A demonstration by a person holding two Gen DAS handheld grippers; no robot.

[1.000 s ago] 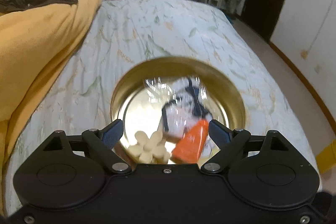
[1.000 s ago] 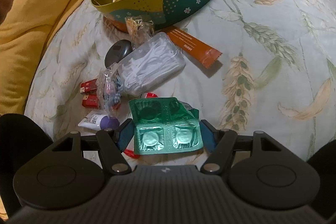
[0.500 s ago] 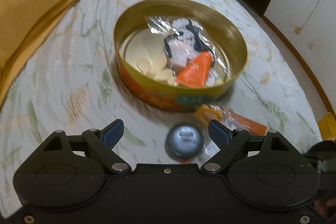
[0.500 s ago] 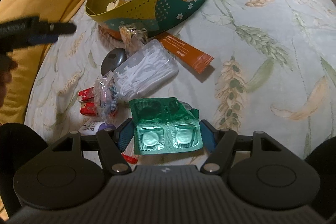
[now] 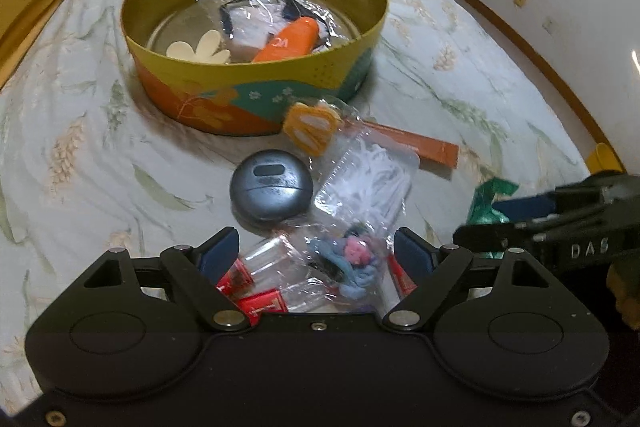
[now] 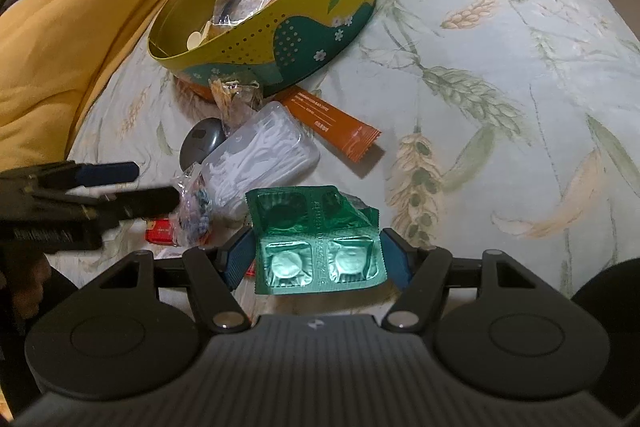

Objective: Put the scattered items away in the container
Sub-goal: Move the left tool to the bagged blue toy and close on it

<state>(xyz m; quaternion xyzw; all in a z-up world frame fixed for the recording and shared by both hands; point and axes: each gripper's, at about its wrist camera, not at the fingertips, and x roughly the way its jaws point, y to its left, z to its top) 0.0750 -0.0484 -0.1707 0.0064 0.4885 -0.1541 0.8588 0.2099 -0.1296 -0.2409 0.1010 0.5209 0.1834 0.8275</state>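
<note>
Between your right gripper [image 6: 318, 261] pads sits the green foil blister strip [image 6: 320, 259], gripped; your left gripper [image 5: 316, 253], empty, is closing over the clear bag of blue trinkets [image 5: 344, 259]. Beyond waits the round yellow tin [image 5: 256, 95]: grasp, then carry across.

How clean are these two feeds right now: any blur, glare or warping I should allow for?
Left wrist view: the tin and clear bags look soft with slight motion smear, and film in the tin glints. Right wrist view: sharper; the green foil pack glares between the right gripper fingers, and the left gripper at the edge is smeared. Both fisheyes bend the bed edges.
</note>
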